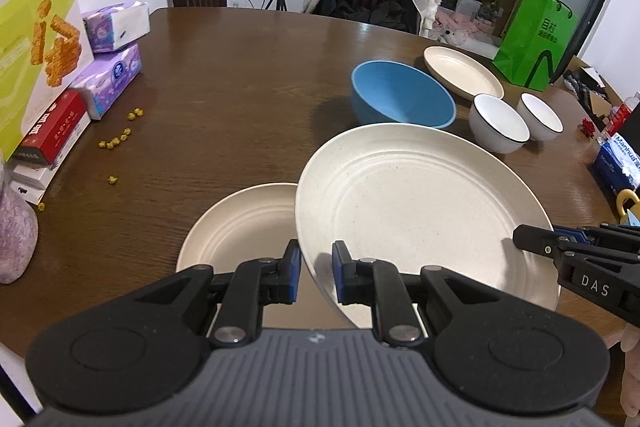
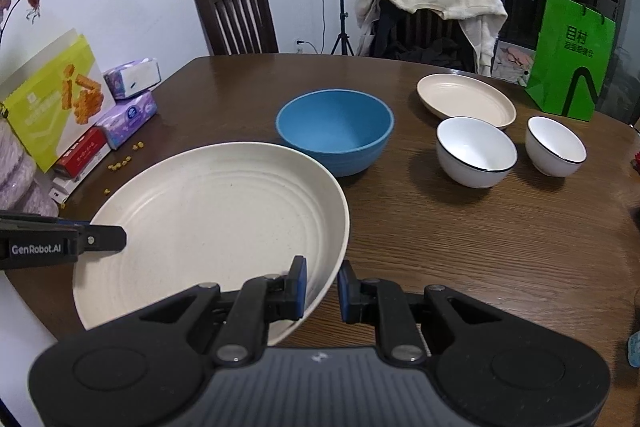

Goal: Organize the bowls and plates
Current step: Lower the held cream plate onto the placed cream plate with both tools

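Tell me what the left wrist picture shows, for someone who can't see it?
Two tools, the left tool and right tool, grip a big cream plate above another cream plate on a brown table. Behind sit a blue bowl and two white bowls.

The held plate (image 1: 420, 211) is cream with fine dark speckles and raised concentric rings, the plate under it (image 1: 240, 223) a warmer beige with the same rings, and a third plate (image 2: 466, 99) far back is beige too. The big bowl (image 2: 335, 131) is plain blue inside and out, while the two small bowls (image 2: 476, 151) (image 2: 556, 145) are white with thin black rims, all on a dark brown wood-grain surface (image 2: 460, 227). Both grippers (image 1: 316, 273) (image 2: 322, 287) are black with blue pads, the paper bag (image 2: 572, 61) bright green with black markings, the tissue packs (image 1: 116, 67) purple and white
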The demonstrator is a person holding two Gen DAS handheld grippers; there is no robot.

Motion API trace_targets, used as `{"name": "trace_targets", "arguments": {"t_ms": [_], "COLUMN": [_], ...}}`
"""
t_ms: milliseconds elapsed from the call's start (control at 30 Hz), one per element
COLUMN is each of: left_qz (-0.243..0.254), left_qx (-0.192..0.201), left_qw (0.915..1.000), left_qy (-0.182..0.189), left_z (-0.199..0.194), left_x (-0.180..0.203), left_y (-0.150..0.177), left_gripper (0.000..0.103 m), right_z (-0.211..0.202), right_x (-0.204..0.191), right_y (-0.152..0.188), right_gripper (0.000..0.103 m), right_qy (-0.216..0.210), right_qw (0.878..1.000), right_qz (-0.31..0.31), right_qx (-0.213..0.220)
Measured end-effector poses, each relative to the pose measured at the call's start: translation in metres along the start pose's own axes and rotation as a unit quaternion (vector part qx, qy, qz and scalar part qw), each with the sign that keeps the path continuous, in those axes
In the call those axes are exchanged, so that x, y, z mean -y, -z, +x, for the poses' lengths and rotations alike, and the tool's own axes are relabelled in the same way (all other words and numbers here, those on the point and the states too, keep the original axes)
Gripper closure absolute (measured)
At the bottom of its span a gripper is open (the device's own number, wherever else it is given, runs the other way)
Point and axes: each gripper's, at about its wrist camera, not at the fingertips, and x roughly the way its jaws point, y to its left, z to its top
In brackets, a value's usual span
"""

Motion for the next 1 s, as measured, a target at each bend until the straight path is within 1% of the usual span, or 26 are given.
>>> {"name": "trace_targets", "arguments": {"t_ms": [1000], "left_qz": [-0.021], "left_qx": [-0.024], "left_qw": [0.9993], "left_qy": [-0.022], "left_z": [0.011], "left_x": [-0.055], "left_y": [0.016], "left_gripper": [0.086], "right_z": [0.029], "right_x": [-0.053], "right_y": [0.004], "right_gripper": [0.087], "right_qy": [-0.015], "right_qw": [0.999], "right_qz": [-0.037], "right_qx": [-0.030]}}
